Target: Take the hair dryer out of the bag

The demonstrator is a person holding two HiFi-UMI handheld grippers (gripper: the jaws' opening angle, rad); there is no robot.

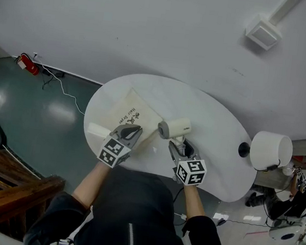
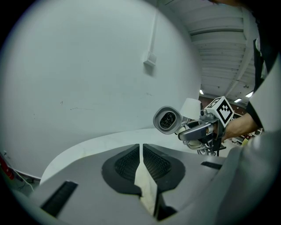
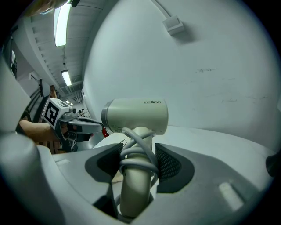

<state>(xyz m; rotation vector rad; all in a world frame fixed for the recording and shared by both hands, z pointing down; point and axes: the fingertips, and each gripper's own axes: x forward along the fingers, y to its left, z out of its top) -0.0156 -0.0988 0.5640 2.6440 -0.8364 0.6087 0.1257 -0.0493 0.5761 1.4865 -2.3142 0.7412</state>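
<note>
Above the white table (image 1: 218, 126), the right gripper (image 1: 178, 147) is clamping the cord-wrapped handle of the hair dryer (image 1: 175, 128), at three o'clock from the paper bag (image 1: 128, 111) whose edge the left gripper (image 1: 132, 131) is pinching.

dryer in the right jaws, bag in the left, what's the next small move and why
Probably carry the hair dryer to the right and set it on the bare table. The right gripper grips its handle, and it already looks clear of the bag, whose edge the left gripper pinches.
</note>
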